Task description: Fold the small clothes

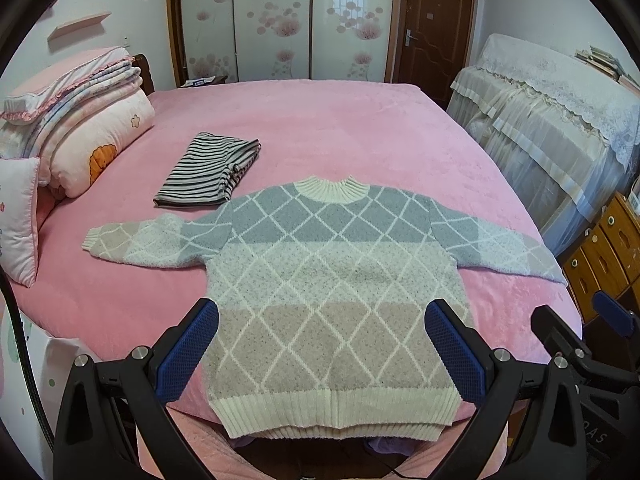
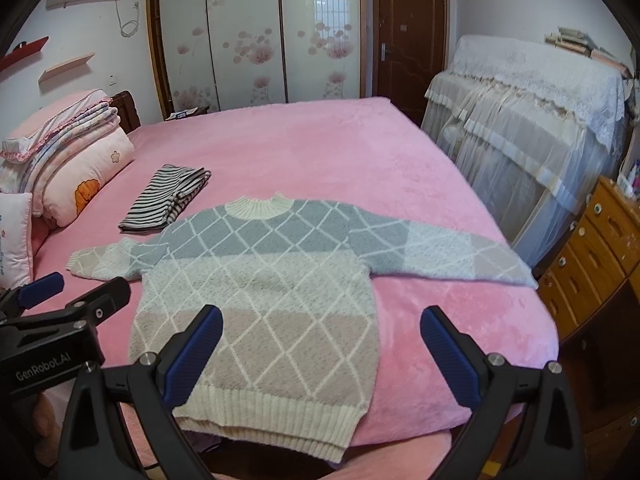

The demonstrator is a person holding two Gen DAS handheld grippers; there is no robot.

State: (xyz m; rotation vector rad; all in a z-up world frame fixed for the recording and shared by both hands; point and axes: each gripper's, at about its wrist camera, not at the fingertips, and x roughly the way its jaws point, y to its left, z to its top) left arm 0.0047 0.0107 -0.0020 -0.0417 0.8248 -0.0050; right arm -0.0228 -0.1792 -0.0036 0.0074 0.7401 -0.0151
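Note:
A small knit sweater (image 1: 320,280), banded grey, pale blue and beige with a white diamond pattern, lies flat and spread out on the pink bed (image 1: 340,128), collar away from me, both sleeves out to the sides, hem hanging over the near edge. It also shows in the right wrist view (image 2: 264,292). My left gripper (image 1: 322,316) is open and empty above the sweater's lower body. My right gripper (image 2: 320,324) is open and empty above the sweater's lower right side. The right gripper (image 1: 576,320) shows at the right of the left wrist view; the left gripper (image 2: 68,288) shows at the left of the right wrist view.
A folded black-and-white striped garment (image 1: 212,170) lies on the bed beyond the sweater's left sleeve. Stacked quilts and pillows (image 1: 76,120) sit at the bed's left end. A lace-covered piece of furniture (image 1: 552,120) and a wooden drawer chest (image 2: 600,248) stand to the right.

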